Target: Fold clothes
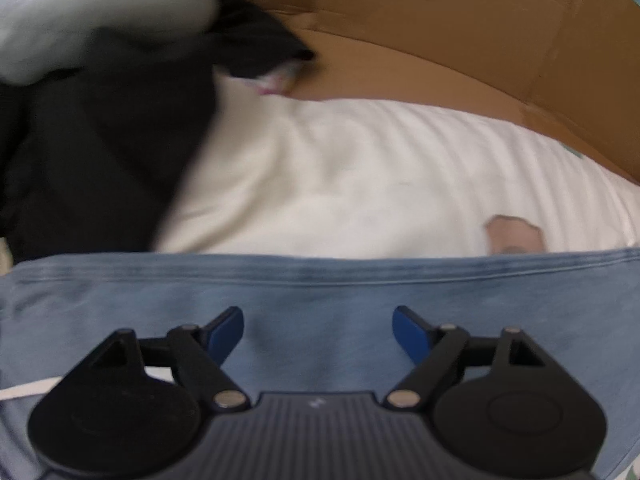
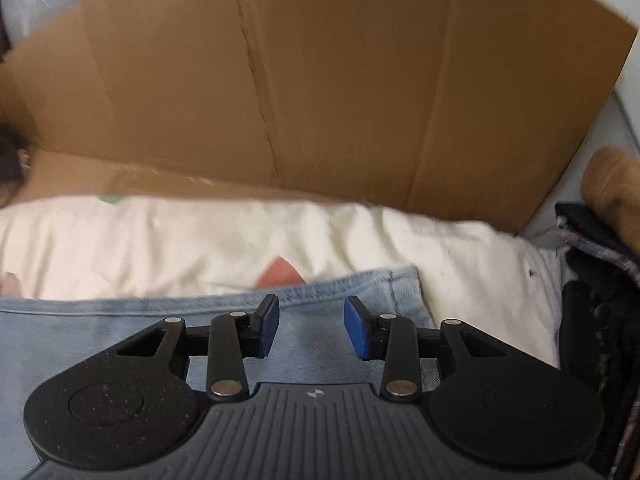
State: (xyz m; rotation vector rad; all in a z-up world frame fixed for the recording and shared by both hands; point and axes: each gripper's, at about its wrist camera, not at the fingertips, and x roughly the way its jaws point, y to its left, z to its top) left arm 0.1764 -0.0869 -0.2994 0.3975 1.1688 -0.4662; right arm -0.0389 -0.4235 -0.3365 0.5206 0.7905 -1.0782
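a cardboard wall (image 2: 320,80) closes off the far side, with white bedding (image 1: 360,184) spread before it. dark clothes (image 1: 100,152) are piled at the far left. the blue denim garment (image 1: 320,300) is laid flat under both tools, its hem just ahead of the fingertips. the left gripper (image 1: 318,332) is held wide open above it; the right gripper (image 2: 311,326) is likewise parted, near the denim's corner.

A home bedroom: white bed sheet (image 1: 360,168), piled clothes (image 1: 100,140), cardboard box (image 2: 320,80).
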